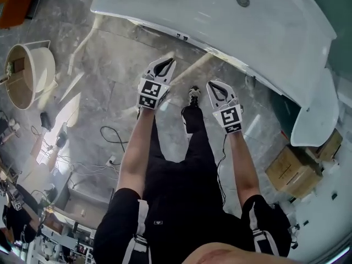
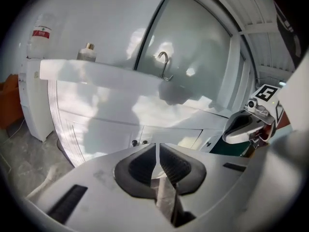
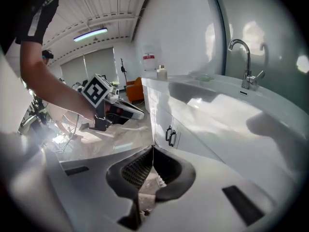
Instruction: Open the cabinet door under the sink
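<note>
The white sink counter (image 1: 220, 21) runs across the top of the head view and hides the cabinet fronts below it. In the left gripper view the white cabinet doors (image 2: 106, 132) sit under the counter, with two small dark handles (image 2: 137, 142) side by side. The same handles (image 3: 170, 135) show in the right gripper view. My left gripper (image 1: 171, 61) and right gripper (image 1: 210, 85) hang side by side in front of the counter, a short way off it. Both are shut with nothing between their jaws, left gripper (image 2: 158, 147) and right gripper (image 3: 153, 150).
A curved faucet (image 3: 244, 64) and a small bottle (image 2: 87, 52) stand on the counter. A round beige tub (image 1: 30, 73) and loose cables (image 1: 113, 139) lie on the grey floor at left. Cardboard boxes (image 1: 294, 169) sit at right. A white unit (image 2: 36, 100) stands left of the cabinet.
</note>
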Available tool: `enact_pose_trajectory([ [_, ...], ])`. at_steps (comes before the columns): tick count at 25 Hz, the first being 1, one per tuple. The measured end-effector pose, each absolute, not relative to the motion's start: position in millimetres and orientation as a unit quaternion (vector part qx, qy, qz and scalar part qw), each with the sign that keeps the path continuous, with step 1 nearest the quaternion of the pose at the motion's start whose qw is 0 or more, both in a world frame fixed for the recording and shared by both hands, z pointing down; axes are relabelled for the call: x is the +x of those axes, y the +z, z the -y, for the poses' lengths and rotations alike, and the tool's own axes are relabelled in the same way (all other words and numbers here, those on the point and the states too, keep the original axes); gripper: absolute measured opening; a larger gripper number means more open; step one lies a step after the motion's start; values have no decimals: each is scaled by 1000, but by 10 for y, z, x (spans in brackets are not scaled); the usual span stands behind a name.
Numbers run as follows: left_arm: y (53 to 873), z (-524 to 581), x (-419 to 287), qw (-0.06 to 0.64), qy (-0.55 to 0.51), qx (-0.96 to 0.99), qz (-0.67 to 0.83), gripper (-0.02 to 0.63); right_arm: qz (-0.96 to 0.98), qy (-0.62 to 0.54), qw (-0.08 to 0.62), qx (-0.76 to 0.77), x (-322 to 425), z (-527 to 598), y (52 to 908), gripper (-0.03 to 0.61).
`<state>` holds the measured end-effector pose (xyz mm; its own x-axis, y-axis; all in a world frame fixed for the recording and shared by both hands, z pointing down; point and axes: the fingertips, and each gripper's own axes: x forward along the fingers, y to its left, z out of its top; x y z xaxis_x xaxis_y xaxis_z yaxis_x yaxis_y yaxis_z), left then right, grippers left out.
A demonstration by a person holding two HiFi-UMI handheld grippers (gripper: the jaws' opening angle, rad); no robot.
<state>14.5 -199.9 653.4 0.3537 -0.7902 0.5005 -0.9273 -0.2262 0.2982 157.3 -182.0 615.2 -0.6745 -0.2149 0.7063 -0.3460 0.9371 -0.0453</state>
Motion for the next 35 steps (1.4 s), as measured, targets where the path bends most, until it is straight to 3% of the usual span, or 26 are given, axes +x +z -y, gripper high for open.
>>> enact_pose_trajectory([
  [7,7334,2410,132,285,131,758,572,32,906,118,383,139,1706,1778,6841,60],
  [16,7828,2948,-11,240,154,738,612,36,893,148,410,109,1853,1628,7425,60],
  [22,7961,3229,53,227,160,740,613,100,888,154,419,108,1923,1767,7552,60],
  [35,7992,3182,34,216,143,723,641,51,887,159,422,94,1831,1718,7639,60],
])
